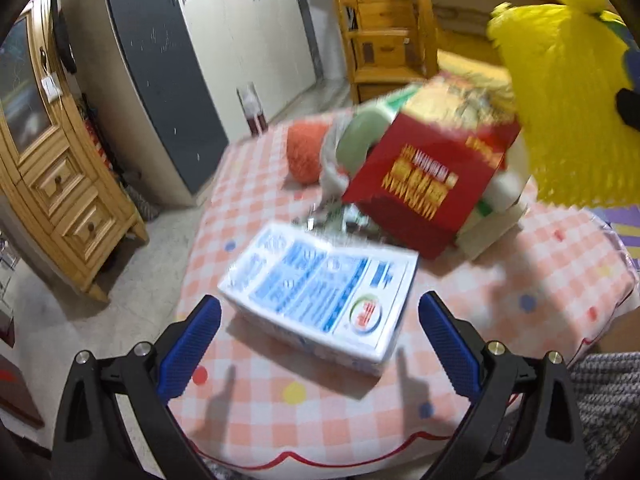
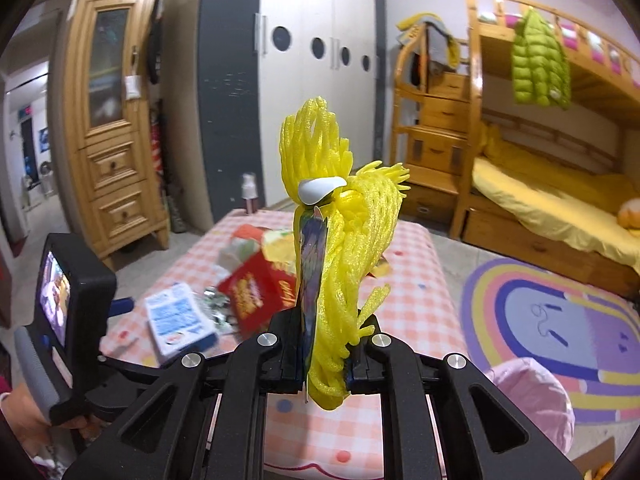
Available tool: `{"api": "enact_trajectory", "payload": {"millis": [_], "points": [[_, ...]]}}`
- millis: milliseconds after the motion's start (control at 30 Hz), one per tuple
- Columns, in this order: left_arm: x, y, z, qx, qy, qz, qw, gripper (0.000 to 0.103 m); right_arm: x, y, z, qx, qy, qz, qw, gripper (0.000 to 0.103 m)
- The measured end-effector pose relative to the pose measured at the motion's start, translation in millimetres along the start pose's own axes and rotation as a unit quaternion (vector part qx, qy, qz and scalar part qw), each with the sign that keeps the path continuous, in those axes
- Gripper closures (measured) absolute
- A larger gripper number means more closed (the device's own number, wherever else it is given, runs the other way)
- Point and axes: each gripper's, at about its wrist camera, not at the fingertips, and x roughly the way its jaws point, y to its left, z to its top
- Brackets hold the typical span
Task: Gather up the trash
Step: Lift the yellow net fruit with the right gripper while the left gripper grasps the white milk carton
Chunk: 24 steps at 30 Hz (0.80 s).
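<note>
My right gripper (image 2: 325,344) is shut on a yellow foam fruit net (image 2: 344,232) together with a flat printed wrapper (image 2: 311,256), held upright above the table; the net also shows at the top right of the left wrist view (image 1: 560,112). My left gripper (image 1: 320,340) is open, its blue pads either side of a white and blue box (image 1: 324,296) lying flat on the checked tablecloth (image 1: 280,400), just short of it. Behind it lie a red box (image 1: 428,184), crumpled foil (image 1: 340,220), an orange net (image 1: 306,152) and green and white packaging (image 1: 360,140).
The table's front edge is close below my left gripper. A pink bag (image 2: 532,400) sits at the lower right of the right wrist view. A wooden cabinet (image 1: 52,184) stands left, a wardrobe (image 1: 208,40) behind, a bunk bed (image 2: 552,184) right.
</note>
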Motion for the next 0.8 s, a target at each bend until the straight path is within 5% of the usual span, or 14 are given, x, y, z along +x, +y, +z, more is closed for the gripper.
{"api": "enact_trajectory", "payload": {"millis": [367,433,567,800], "points": [[1.0,49.2,-25.3,-0.052,0.04,0.036,0.9972,0.007,-1.5,-9.1,-14.8,0.029,-0.022,-0.005,0.999,0.089],[-5.0,52.8,-26.8,-0.062,0.03,0.011,0.9976,0.007,-2.6,-6.0,-15.8,0.029,-0.024,-0.007,0.999,0.089],[-8.1,34.9,-21.9,-0.067,0.02,-0.029,0.9971,0.007,-3.8,-6.0,-15.9,0.036,-0.031,-0.008,0.999,0.089],[14.9,5.8,-0.2,-0.081,0.029,0.007,0.9963,0.007,-4.3,-4.8,-17.8,0.034,-0.033,-0.009,0.999,0.089]]}}
